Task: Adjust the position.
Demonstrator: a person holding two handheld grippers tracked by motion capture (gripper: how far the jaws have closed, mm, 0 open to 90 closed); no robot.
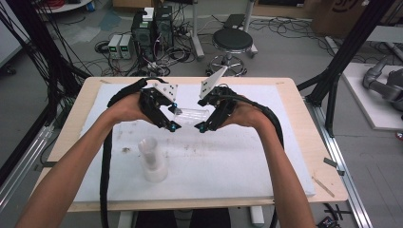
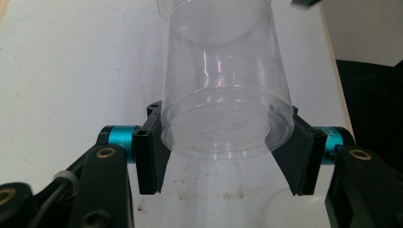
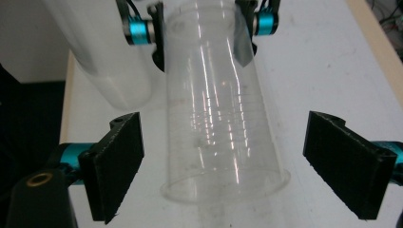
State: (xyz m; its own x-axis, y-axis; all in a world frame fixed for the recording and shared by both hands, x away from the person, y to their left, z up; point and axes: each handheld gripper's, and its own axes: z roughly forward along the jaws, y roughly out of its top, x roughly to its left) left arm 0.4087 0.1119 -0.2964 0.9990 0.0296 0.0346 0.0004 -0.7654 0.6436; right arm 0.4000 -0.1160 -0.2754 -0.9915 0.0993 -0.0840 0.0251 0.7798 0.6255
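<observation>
Left tongs (image 2: 223, 152) are clenched on the base end of a clear plastic cup (image 2: 223, 95), pads pressing its wall from both sides. That carries the cup horizontally in the air above the counter (image 1: 285, 171), mouth end pointing toward the other hand.

Right tongs (image 3: 223, 161) are released: the jaws stand wide, one each side of the cup's rim end (image 3: 223, 142), with a clear gap to the wall on both sides. No contact there, so the left side bears the whole cup.

In the high view the cup (image 1: 192, 114) spans between left tongs (image 1: 172, 124) and right tongs (image 1: 202, 127), both hands raised over the far half of the white mat (image 1: 237, 166).

My read: holding by the base leaves the open end free, probably so a nested cup can be pulled off, or for a handover. Can't tell if it's one cup or several nested.

A second stack of clear cups (image 1: 153, 159) stands upright on the mat, nearer the person and well apart from the hands; likely the source or the drop-off.
</observation>
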